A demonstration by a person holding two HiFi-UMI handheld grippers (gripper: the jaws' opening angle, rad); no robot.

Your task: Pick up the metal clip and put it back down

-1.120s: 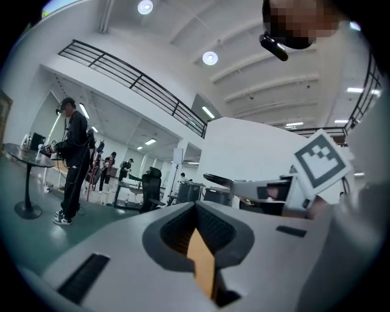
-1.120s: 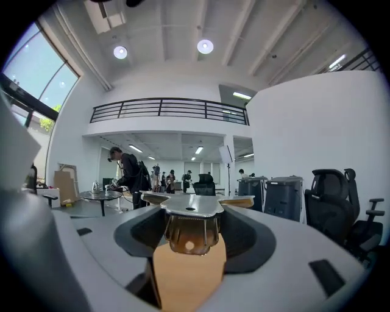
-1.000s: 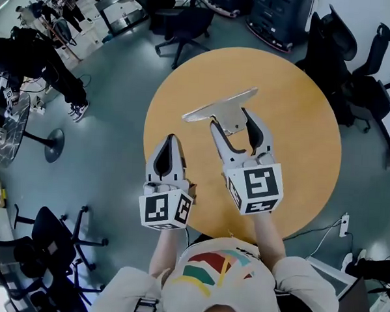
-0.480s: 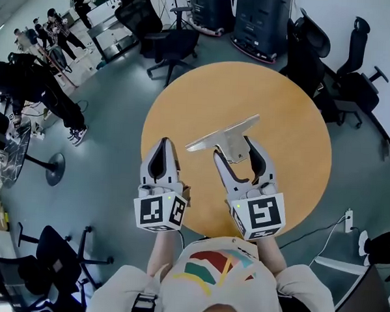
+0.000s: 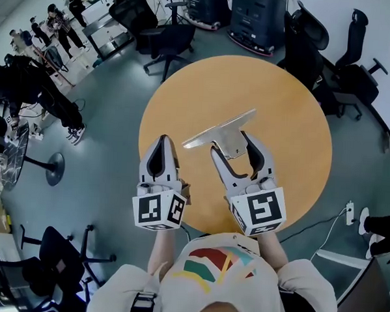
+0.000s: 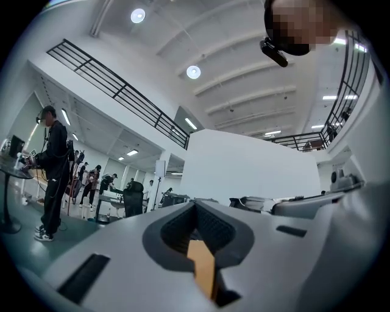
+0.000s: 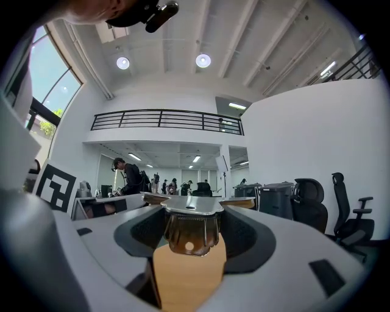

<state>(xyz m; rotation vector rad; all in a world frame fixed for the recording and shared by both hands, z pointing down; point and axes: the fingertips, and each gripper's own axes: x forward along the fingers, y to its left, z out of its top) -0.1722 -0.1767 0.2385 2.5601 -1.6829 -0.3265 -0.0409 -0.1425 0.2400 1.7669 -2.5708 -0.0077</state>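
Observation:
A shiny metal clip (image 5: 219, 128) with a long flat bar across its far end is over the middle of the round wooden table (image 5: 288, 111). My right gripper (image 5: 231, 141) is shut on the clip's narrower near part, one finger on each side. In the right gripper view the clip (image 7: 187, 228) fills the gap between the dark pads, low over the tabletop; I cannot tell whether it touches the wood. My left gripper (image 5: 162, 140) lies beside it over the table's left part, shut with nothing in it; only a thin strip of table shows between its jaws (image 6: 198, 244).
Black office chairs (image 5: 165, 36) stand round the table at the back, and another one (image 5: 346, 69) at the right. Dark cabinets (image 5: 254, 18) stand behind. People (image 5: 29, 85) stand on the floor at the far left. The table's near edge is just in front of the person's body.
The right gripper, still holding the clip, has drawn slightly nearer the person over the table. The left gripper has stayed shut in about the same place.

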